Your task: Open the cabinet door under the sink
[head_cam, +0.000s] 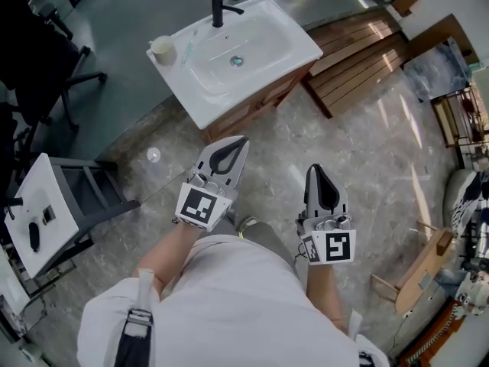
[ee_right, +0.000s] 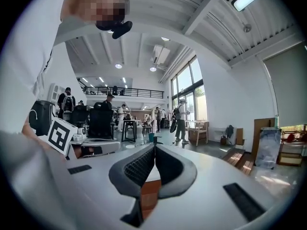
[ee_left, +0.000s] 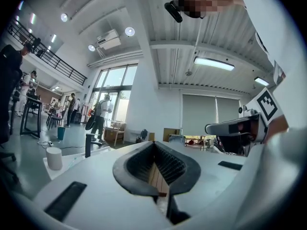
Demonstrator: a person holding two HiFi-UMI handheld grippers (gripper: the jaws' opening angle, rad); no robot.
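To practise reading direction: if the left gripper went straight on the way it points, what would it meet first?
Most likely the cabinet front under the sink: the left gripper aims at it, and wood shows past its shut jaws. Depth is unclear.

open floor (head_cam: 269, 165) before sink cabinet (head_cam: 256, 107), grey stand (head_cam: 93, 188) to left, wooden platform (head_cam: 359, 56) to right

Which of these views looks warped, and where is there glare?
Head view: sharp, glare streaks on the floor right of the sink. Left gripper view: fisheye bending, black corners, bright ceiling light. Right gripper view: same warp, bright windows.
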